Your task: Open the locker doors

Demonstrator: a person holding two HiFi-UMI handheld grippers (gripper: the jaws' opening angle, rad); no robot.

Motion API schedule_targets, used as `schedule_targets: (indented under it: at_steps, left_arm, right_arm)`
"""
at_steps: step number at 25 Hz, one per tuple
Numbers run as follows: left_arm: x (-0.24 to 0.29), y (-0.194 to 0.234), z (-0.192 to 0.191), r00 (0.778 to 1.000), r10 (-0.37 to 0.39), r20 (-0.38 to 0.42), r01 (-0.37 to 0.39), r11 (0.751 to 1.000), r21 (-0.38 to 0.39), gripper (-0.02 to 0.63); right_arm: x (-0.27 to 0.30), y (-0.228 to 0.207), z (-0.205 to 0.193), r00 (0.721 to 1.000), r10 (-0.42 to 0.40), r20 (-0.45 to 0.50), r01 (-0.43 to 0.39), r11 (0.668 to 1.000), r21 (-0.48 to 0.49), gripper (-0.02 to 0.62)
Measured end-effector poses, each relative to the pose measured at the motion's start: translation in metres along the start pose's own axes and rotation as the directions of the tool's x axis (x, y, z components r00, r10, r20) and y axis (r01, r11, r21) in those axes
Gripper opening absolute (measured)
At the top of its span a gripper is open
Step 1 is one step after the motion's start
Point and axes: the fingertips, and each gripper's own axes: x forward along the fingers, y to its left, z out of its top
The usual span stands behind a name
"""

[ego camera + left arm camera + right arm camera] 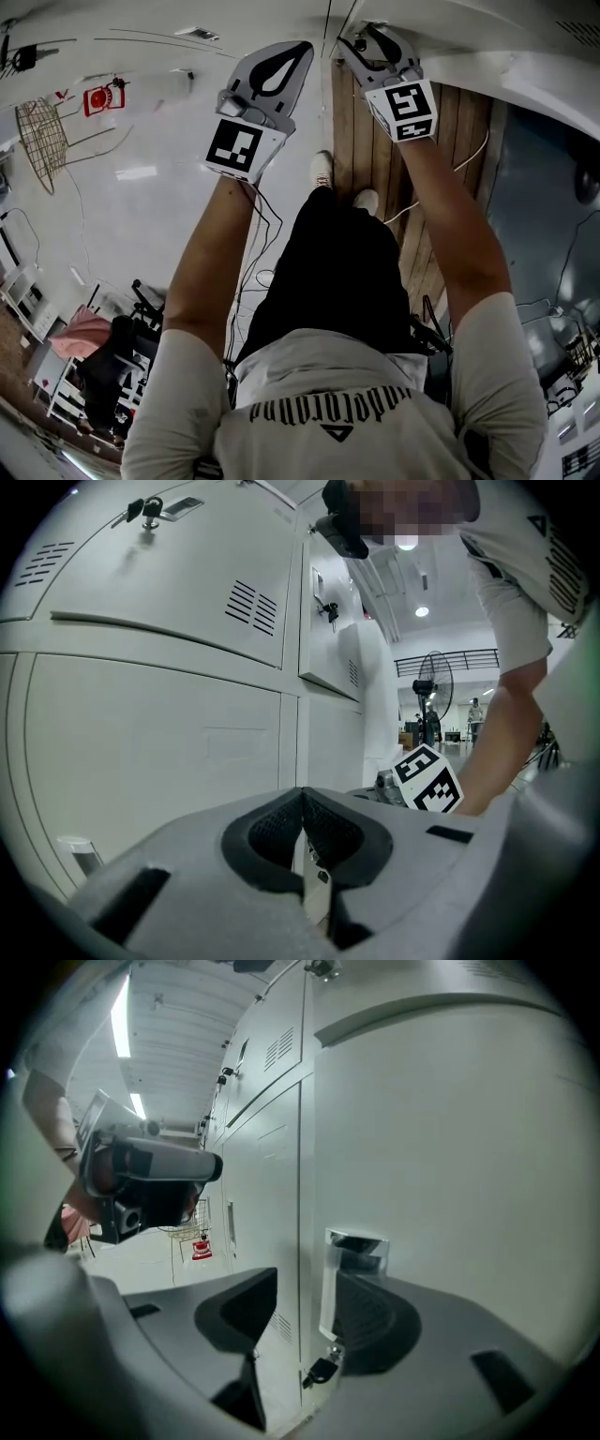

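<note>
White metal lockers [159, 714] fill the wall in front of me. In the right gripper view, the chrome handle [339, 1283] of one locker door [441, 1176] stands between the jaws of my right gripper [300, 1288]. That gripper is open: the handle sits close to the right pad [370, 1312], with a clear gap to the left one. A key [319, 1370] hangs in the lock below the handle. My left gripper [302, 803] is shut, with nothing seen in it, and is held off the locker fronts. In the head view, both grippers are raised, the left gripper [272, 70] beside the right gripper [367, 42].
More keys [145, 510] hang in an upper locker's lock. Below me is a wooden floor strip [375, 159] with a white cable [459, 169], and a pale floor to the left. A fan [431, 682] and distant people stand far down the hall.
</note>
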Motion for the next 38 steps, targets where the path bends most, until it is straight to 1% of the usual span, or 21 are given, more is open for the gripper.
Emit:
schedule_targets:
  at_steps: [3,6,11,15,18,22,25,28,30,32,34,38]
  left_arm:
    - [-0.001,-0.003,0.000,1.000,0.002,0.000,-0.002,1.000,-0.005,0.008]
    - [-0.003,-0.007,0.001,1.000,-0.002,-0.003,0.002,1.000,0.000,0.008]
    - [-0.006,-0.025,0.006,1.000,-0.028,-0.011,0.028,1.000,0.011,0.008]
    - [-0.005,-0.043,0.010,0.998,-0.057,-0.006,0.057,0.998,0.021,0.008]
    - [0.000,-0.062,0.009,0.996,-0.087,-0.007,0.087,0.996,0.024,0.008]
    - [0.006,-0.095,-0.002,0.990,-0.136,-0.025,0.136,0.991,0.016,0.008]
    - [0.011,-0.118,-0.009,0.984,-0.172,-0.040,0.172,0.985,0.001,0.008]
    - [0.020,-0.145,-0.012,0.971,-0.230,-0.059,0.231,0.973,0.005,0.008]
    - [0.028,-0.163,-0.013,0.960,-0.269,-0.072,0.270,0.963,0.012,0.008]
    - [0.037,-0.178,-0.011,0.952,-0.298,-0.075,0.300,0.954,0.016,0.008]
    - [0.045,-0.194,-0.007,0.946,-0.316,-0.073,0.317,0.948,0.009,0.008]
    - [0.062,-0.218,-0.001,0.935,-0.346,-0.073,0.347,0.938,0.007,0.008]
  right_arm:
    - [-0.012,0.008,-0.002,1.000,-0.018,0.004,0.018,1.000,0.000,0.188]
    - [-0.026,0.015,-0.006,0.998,-0.067,0.004,0.067,0.998,0.018,0.157]
    - [-0.059,0.026,-0.016,0.992,-0.129,-0.006,0.129,0.990,0.060,0.149]
    - [-0.083,0.032,-0.026,0.984,-0.174,-0.027,0.176,0.982,0.068,0.114]
    - [-0.106,0.034,-0.032,0.984,-0.174,-0.029,0.176,0.981,0.078,0.114]
    - [-0.143,0.037,-0.044,0.990,-0.138,-0.040,0.140,0.989,0.054,0.118]
    - [-0.170,0.036,-0.054,0.991,-0.118,-0.062,0.120,0.992,0.041,0.126]
    - [-0.199,0.031,-0.066,0.988,-0.129,-0.086,0.135,0.989,0.064,0.129]
    - [-0.219,0.025,-0.073,0.984,-0.149,-0.095,0.156,0.985,0.075,0.124]
    - [-0.239,0.018,-0.080,0.979,-0.173,-0.106,0.183,0.979,0.087,0.102]
    - [-0.258,0.010,-0.087,0.973,-0.199,-0.119,0.211,0.973,0.099,0.083]
    - [-0.293,-0.014,-0.099,0.957,-0.250,-0.144,0.267,0.957,0.115,0.064]
